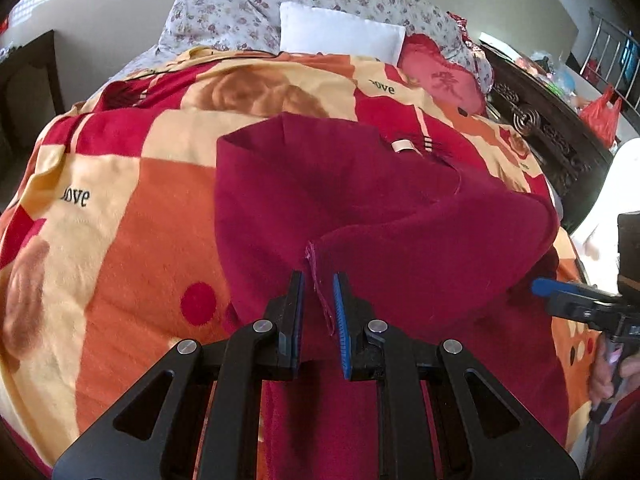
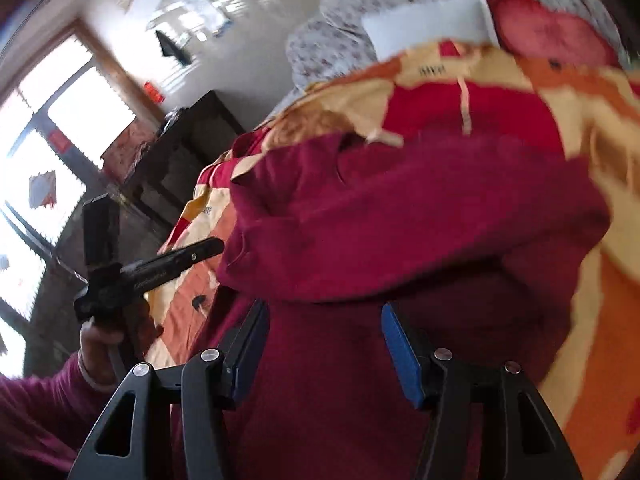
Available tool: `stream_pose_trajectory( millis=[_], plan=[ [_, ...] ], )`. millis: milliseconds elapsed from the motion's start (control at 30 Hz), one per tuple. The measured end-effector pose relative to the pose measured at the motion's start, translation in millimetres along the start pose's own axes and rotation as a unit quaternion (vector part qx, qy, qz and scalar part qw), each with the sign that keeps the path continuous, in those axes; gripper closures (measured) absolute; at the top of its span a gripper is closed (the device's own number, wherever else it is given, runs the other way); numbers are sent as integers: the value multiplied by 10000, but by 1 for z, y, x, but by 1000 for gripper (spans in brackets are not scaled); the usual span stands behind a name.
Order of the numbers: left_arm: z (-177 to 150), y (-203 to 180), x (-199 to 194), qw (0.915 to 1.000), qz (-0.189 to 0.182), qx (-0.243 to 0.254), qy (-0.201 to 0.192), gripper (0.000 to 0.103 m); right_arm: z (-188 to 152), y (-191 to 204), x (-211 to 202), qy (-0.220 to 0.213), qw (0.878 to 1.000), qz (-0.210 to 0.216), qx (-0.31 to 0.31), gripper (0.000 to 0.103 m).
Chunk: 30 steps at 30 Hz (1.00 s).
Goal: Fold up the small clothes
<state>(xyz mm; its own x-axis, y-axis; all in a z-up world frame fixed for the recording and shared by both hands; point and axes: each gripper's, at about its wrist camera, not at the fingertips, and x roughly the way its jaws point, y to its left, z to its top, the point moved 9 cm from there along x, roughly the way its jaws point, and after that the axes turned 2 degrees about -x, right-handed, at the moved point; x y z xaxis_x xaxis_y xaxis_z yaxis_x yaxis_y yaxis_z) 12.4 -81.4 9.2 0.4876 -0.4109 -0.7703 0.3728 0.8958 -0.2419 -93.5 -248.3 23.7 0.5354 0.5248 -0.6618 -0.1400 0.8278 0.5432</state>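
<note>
The left tool (image 1: pixel 318 280) is pinching the garment's (image 1: pixel 340 200) seam edge, nearly closed. The right tool (image 2: pixel 324 312) is standing half open over the garment, gripping nothing. The garment is lying on the bed (image 1: pixel 120 220); the thin pinch may slip, spoiling the fold.

Blanket (image 1: pixel 120 208) open leftward; carved headboard (image 1: pixel 552 136) blocks right (pillows (image 1: pixel 340 32) ahead).

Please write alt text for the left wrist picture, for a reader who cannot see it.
The left tool pinches a thin edge of a dark red garment lying partly folded on a bed with an orange, red and yellow blanket. The right tool enters from the right edge, and pillows lie at the far end.
</note>
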Motion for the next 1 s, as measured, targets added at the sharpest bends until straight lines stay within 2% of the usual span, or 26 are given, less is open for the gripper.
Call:
stream_pose_trajectory(
  millis=[133,200,400,467,567,733,833,933,1000],
  plan=[
    [4,9,-6,9999,38,-97,-90,89,7,-6,30,335,9994,12,122,47],
    [7,17,-12,9997,102,-103,-175,89,21,-4,41,381,9992,94,115,47],
    [14,24,-18,9994,5,78,-335,89,64,12,43,119,9998,9,-156,47],
    [10,20,-14,9995,-171,158,-234,89,69,19,42,39,9997,180,-143,47],
    [3,15,-4,9994,-244,225,-19,89,78,17,52,-3,9999,54,-111,47],
    [2,12,-6,9994,-290,155,-71,89,119,0,70,-447,9983,13,373,47],
    [7,12,-7,9994,-300,138,-92,89,135,-7,79,-382,9977,-199,528,47],
    [13,16,-7,9994,-288,92,-166,89,137,14,66,-574,9980,-37,267,47],
    [16,20,-3,9994,-295,11,-167,89,124,39,65,-526,9981,-25,-329,47]
  ],
)
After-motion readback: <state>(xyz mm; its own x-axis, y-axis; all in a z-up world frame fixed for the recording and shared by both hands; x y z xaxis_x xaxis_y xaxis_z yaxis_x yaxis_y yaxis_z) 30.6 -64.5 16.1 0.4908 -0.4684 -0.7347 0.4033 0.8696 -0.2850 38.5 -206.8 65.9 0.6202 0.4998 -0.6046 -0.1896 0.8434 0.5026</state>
